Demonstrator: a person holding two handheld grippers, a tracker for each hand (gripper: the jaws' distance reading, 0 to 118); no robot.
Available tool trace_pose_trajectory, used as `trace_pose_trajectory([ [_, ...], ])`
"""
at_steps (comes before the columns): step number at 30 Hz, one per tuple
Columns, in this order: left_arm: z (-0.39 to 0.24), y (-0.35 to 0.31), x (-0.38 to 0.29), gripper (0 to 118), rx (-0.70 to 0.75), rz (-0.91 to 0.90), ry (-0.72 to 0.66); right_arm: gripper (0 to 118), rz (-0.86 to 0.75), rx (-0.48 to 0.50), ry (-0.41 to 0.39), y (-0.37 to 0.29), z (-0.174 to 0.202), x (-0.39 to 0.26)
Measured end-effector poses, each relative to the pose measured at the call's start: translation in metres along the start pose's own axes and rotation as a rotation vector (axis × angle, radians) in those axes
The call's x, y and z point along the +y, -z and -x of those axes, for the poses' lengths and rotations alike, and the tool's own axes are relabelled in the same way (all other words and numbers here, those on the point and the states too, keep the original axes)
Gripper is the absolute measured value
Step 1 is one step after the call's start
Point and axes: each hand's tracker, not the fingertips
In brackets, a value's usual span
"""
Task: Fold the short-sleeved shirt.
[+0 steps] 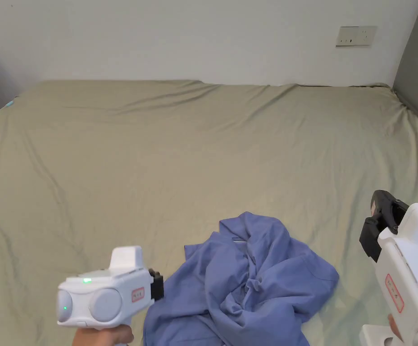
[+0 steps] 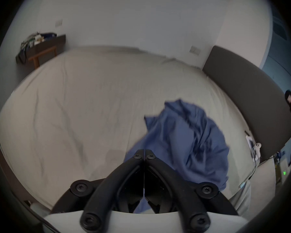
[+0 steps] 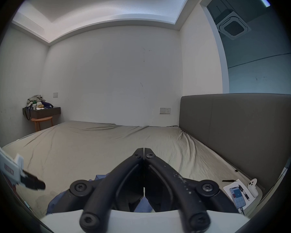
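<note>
We see the blue short-sleeved shirt (image 1: pixel 248 284) lying crumpled on the olive bed sheet (image 1: pixel 181 148), at the near edge of the bed, a little toward the headboard (image 3: pixel 238 127) side. Our left gripper (image 2: pixel 144 154) hangs just beside the shirt's left part, its jaws pressed together with nothing between them. Our right gripper (image 3: pixel 143 153) is held above the sheet, to the right of the shirt and apart from it, its jaws also pressed together and empty. Near the headboard, at the near corner, lies a phone (image 3: pixel 237 197) on a white paper (image 3: pixel 228 188)
</note>
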Motion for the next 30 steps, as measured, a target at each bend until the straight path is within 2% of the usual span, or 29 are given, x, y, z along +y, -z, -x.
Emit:
trace_pose_trajectory([
  [1, 0.000, 0.007, -0.009, 4, 0.008, 0.031, 0.004, 1, 0.006, 0.002, 0.000, 0.001, 0.000, -0.002],
  [2, -0.002, 0.013, -0.017, 15, 0.010, 0.059, 0.023, 1, 0.014, 0.001, -0.002, 0.001, 0.000, -0.004],
  [3, -0.003, 0.018, -0.023, 33, 0.031, 0.059, 0.036, 1, 0.022, -0.003, -0.006, 0.002, 0.001, -0.006],
  [4, -0.004, 0.024, -0.030, 68, 0.039, 0.075, 0.035, 1, 0.027, -0.001, -0.008, 0.003, 0.000, -0.009],
  [5, -0.004, 0.030, -0.035, 89, 0.053, 0.091, 0.028, 1, 0.035, 0.003, -0.006, 0.004, -0.001, -0.011],
  [6, -0.005, 0.036, -0.039, 102, 0.061, 0.102, 0.018, 1, 0.044, 0.005, -0.004, 0.005, -0.001, -0.013],
  [7, -0.006, 0.042, -0.042, 105, 0.066, 0.117, 0.011, 1, 0.051, 0.007, -0.003, 0.005, -0.002, -0.016],
  [9, -0.009, 0.048, -0.046, 104, 0.110, 0.115, -0.009, 1, 0.064, 0.009, -0.006, 0.007, -0.004, -0.020],
  [11, -0.013, 0.058, -0.049, 96, 0.116, 0.130, -0.003, 2, 0.080, 0.006, -0.014, 0.009, -0.005, -0.023],
  [12, -0.015, 0.063, -0.051, 88, 0.121, 0.135, 0.011, 2, 0.087, 0.005, -0.016, 0.011, -0.006, -0.025],
  [14, -0.022, 0.074, -0.057, 52, 0.150, 0.152, 0.046, 2, 0.101, 0.001, -0.016, 0.014, -0.009, -0.029],
  [16, -0.032, 0.072, -0.062, 47, 0.184, 0.105, 0.096, 2, 0.117, -0.003, -0.013, 0.018, -0.011, -0.033],
  [17, -0.032, 0.068, -0.060, 38, 0.163, 0.120, 0.109, 2, 0.128, -0.005, -0.012, 0.020, -0.012, -0.035],
  [19, -0.033, 0.065, -0.054, 4, 0.101, 0.119, 0.105, 2, 0.161, -0.010, -0.008, 0.029, -0.015, -0.041],
  [21, -0.033, 0.057, -0.048, 4, 0.066, 0.143, 0.055, 5, 0.227, -0.019, 0.005, 0.045, -0.017, -0.051],
  [23, -0.029, 0.043, -0.042, 4, 0.008, 0.074, 0.007, 24, 0.323, -0.011, 0.010, 0.070, -0.021, -0.062],
  [25, -0.028, 0.031, -0.037, 4, -0.047, 0.024, -0.018, 58, 0.420, -0.002, 0.032, 0.099, -0.023, -0.078],
  [27, -0.026, 0.021, -0.032, 4, -0.093, -0.014, -0.028, 84, 0.501, 0.015, 0.072, 0.128, -0.026, -0.095],
  [28, -0.025, 0.022, -0.030, 4, -0.099, -0.020, -0.031, 102, 0.560, 0.022, 0.091, 0.144, -0.027, -0.106],
  [29, -0.024, 0.020, -0.027, 4, -0.106, -0.024, -0.030, 109, 0.616, 0.018, 0.108, 0.161, -0.027, -0.118],
  [30, -0.023, 0.020, -0.025, 4, -0.110, -0.026, -0.025, 109, 0.681, 0.023, 0.105, 0.174, -0.026, -0.130],
])
